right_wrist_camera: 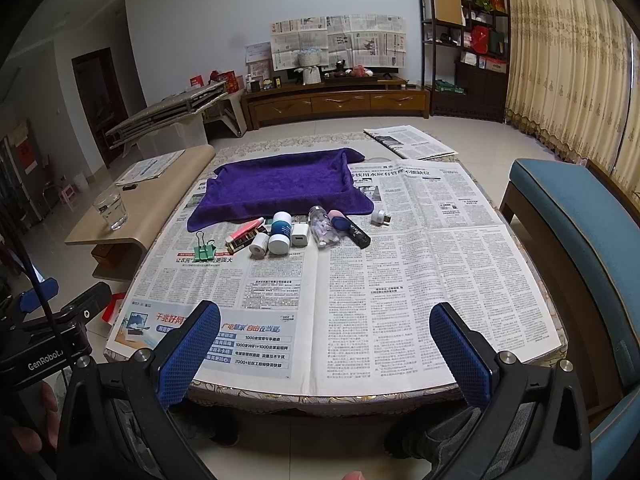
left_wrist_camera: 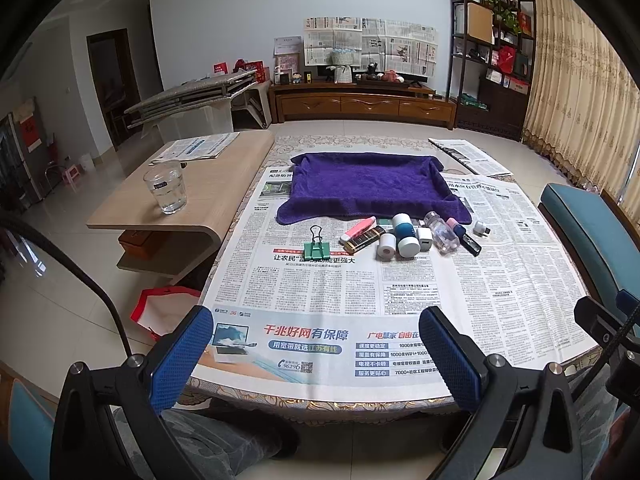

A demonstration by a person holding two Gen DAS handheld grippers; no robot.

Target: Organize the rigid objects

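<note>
Several small rigid items lie in a row on the newspaper-covered table (left_wrist_camera: pixel 320 292): a green binder clip (left_wrist_camera: pixel 317 247) (right_wrist_camera: pixel 205 249), a pink-white stick (left_wrist_camera: pixel 357 231), a dark gold-trimmed case (left_wrist_camera: pixel 362 239), a white roll (left_wrist_camera: pixel 387 247), a teal-white jar (left_wrist_camera: pixel 405 234) (right_wrist_camera: pixel 280 232), a white plug (left_wrist_camera: pixel 424 239), a clear bottle (left_wrist_camera: pixel 441 232) (right_wrist_camera: pixel 322 227), a black tube (right_wrist_camera: pixel 356 233) and a small white adapter (right_wrist_camera: pixel 381 217). Behind them lies a purple towel (left_wrist_camera: pixel 370 186) (right_wrist_camera: pixel 282 188). My left gripper (left_wrist_camera: pixel 316 356) and right gripper (right_wrist_camera: pixel 326 356) are open and empty, at the table's near edge, far from the items.
A wooden side table (left_wrist_camera: pixel 192 184) with a glass (left_wrist_camera: pixel 165 192) stands left. A blue padded chair (right_wrist_camera: pixel 580 232) stands right. A folded newspaper (right_wrist_camera: pixel 410 142) lies at the table's far right corner. A red bag (left_wrist_camera: pixel 160 312) sits on the floor to the left.
</note>
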